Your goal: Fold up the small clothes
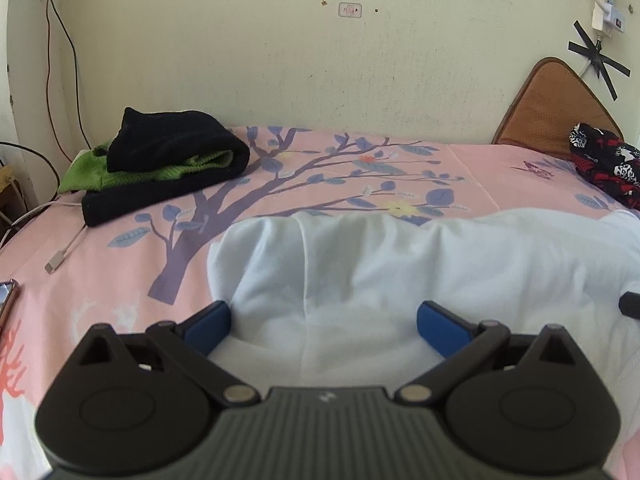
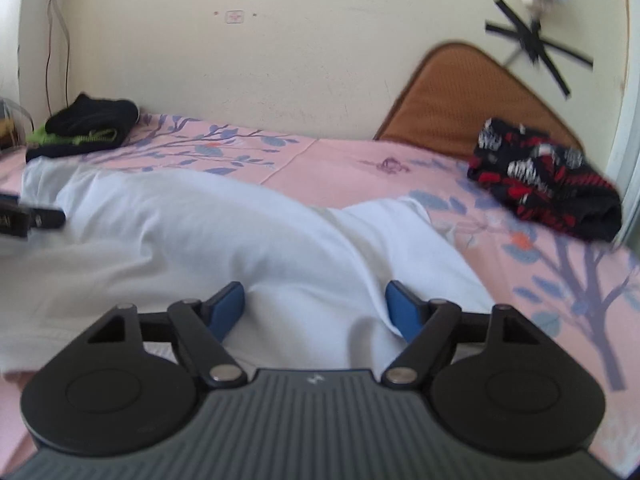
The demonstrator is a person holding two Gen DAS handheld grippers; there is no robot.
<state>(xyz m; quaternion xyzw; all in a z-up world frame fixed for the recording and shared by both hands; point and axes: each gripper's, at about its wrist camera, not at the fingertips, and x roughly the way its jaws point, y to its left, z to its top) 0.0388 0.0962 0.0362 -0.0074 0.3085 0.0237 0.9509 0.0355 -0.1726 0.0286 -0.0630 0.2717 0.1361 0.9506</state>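
White garment (image 1: pixel 400 264) lies rumpled on the bed (image 1: pixel 460 160), left tongs (image 1: pixel 324 330) and right tongs (image 2: pixel 314 310) both wide astride raised folds, apparently not yet pinching; risk: closing uneven gathers extra layers, skewing the fold.

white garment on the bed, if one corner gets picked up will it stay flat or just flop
The white garment will probably flop: it already lies in soft rumples and folds on the pink bedsheet. It looks thin, so likely light, with the rest trailing behind a lifted corner. Pushed, it would probably bunch up rather than slide as one piece.
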